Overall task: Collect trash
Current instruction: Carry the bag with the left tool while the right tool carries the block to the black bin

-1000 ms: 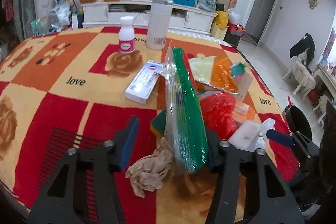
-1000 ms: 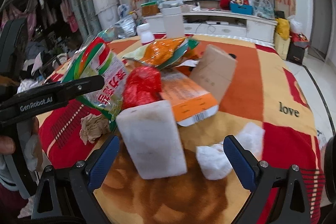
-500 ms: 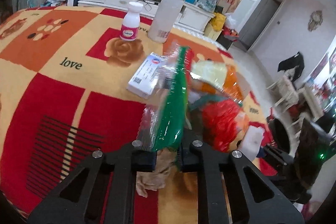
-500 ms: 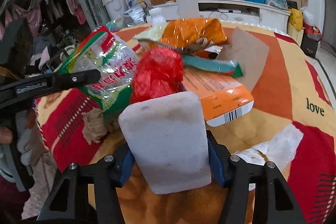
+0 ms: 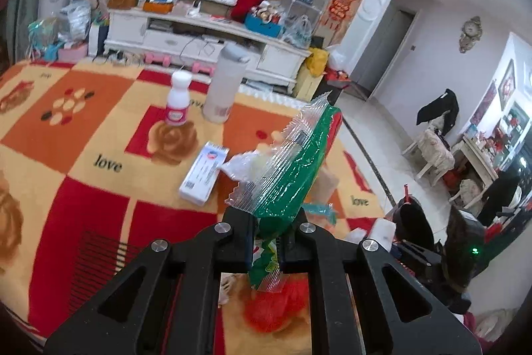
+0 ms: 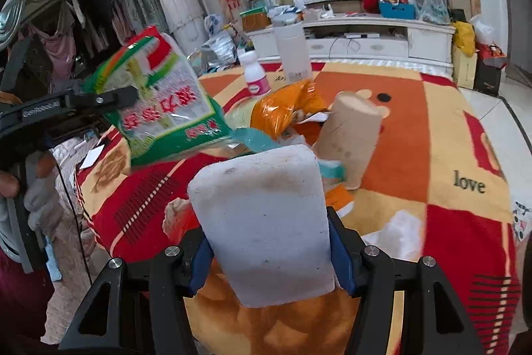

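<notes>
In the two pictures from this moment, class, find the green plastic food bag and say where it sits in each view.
Left wrist view: the green plastic bag rises from centre toward upper right, clamped by the left gripper.
Right wrist view: the bag hangs at left, above the table edge.
Shared landmark: the pink-labelled white bottle, beside a tall white flask.

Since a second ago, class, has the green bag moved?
Yes. The green bag, pinched in the left hand-held gripper, has lifted off the blanket, now well above the white box.
</notes>
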Motion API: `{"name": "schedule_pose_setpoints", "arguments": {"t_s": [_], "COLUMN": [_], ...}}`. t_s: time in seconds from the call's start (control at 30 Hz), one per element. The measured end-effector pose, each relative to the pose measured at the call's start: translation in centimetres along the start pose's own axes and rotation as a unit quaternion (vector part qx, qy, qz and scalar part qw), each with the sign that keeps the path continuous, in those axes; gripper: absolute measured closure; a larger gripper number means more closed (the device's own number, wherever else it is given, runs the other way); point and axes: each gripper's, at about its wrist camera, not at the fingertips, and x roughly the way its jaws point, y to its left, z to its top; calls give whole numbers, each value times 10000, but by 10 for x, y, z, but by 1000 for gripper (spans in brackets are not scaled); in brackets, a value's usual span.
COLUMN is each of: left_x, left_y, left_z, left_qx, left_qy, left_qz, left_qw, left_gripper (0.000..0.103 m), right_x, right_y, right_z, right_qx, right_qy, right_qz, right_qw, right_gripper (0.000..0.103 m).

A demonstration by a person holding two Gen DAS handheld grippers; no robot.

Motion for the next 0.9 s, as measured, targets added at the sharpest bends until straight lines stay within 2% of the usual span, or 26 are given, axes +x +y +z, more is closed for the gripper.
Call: {"name": "schedule_pose_setpoints", "arguments": {"t_s": [0.1,0.3,0.53,0.7,0.9], "left_x": [-3,14,25,35,64], "left_y": [-14,-42,-73,-96,-136], "left_z": [5,8,22,32,31], "left_qx": [98,242,323,395,527], "left_qy": [-66,-1,-5,-37,183], "left_qz": [-94,-258,-631,-788,-993], "left_qw": [9999,9994,9975,9961,9935], "left_gripper": [95,95,96,96,96], "right_x": [-7,-23,-42,-54,-81], "right_y": [-12,-45,-84,-115,-161], "right_z": [-1,-3,-6,-13,-28], "right_qx": [117,429,761,985,1416], "right_qy": [-68,-163,-196,-217,-320], "right_qz": [-110,-441,-739,-1201,-1601], "right_qw": [9998,9980,9942,9876,9764], "right_gripper": [44,44,44,44,44]}}
